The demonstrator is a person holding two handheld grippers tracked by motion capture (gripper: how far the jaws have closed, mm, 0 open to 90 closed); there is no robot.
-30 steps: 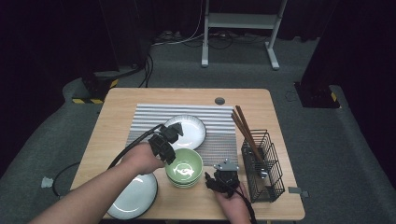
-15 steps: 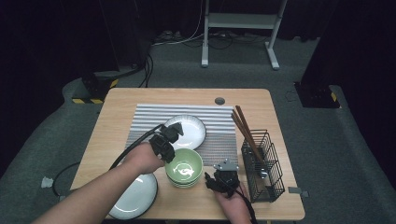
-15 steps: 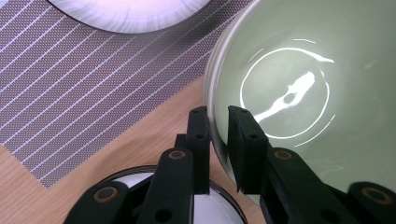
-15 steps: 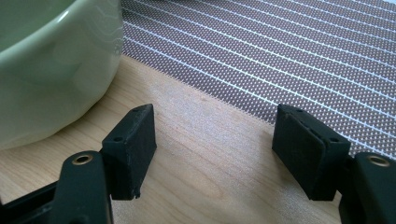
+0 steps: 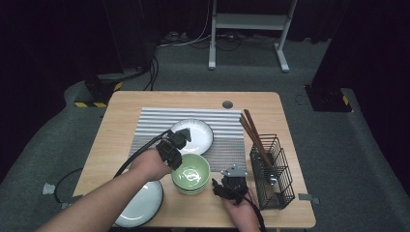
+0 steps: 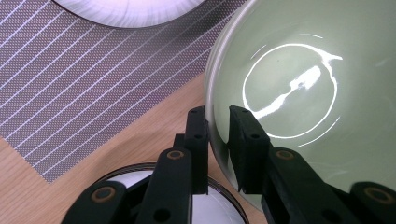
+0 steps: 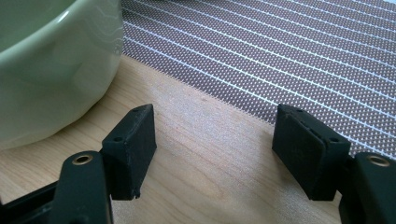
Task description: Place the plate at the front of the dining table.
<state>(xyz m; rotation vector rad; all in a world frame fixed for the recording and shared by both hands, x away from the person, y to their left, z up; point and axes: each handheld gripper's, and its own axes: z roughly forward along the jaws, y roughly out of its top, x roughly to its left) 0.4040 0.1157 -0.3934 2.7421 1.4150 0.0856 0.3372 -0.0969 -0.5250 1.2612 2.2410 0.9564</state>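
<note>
Green bowls [image 5: 191,174] sit stacked near the table's front, between my two grippers. My left gripper [image 5: 170,153] pinches the top bowl's rim [image 6: 219,135], one jaw inside the bowl and one outside. The right gripper [image 5: 227,186] rests low on the wood just right of the stack, jaws wide apart with nothing between them [image 7: 215,149]; the green bowl's side [image 7: 51,70] shows at its left. A white plate [image 5: 193,135] lies on the striped mat [image 5: 145,130] behind the bowls.
A second white plate [image 5: 140,203] lies at the front left, partly under my left forearm. A black wire basket [image 5: 273,171] holding brown chopsticks [image 5: 254,133] stands at the right edge. A small round grommet [image 5: 227,104] marks the table's back.
</note>
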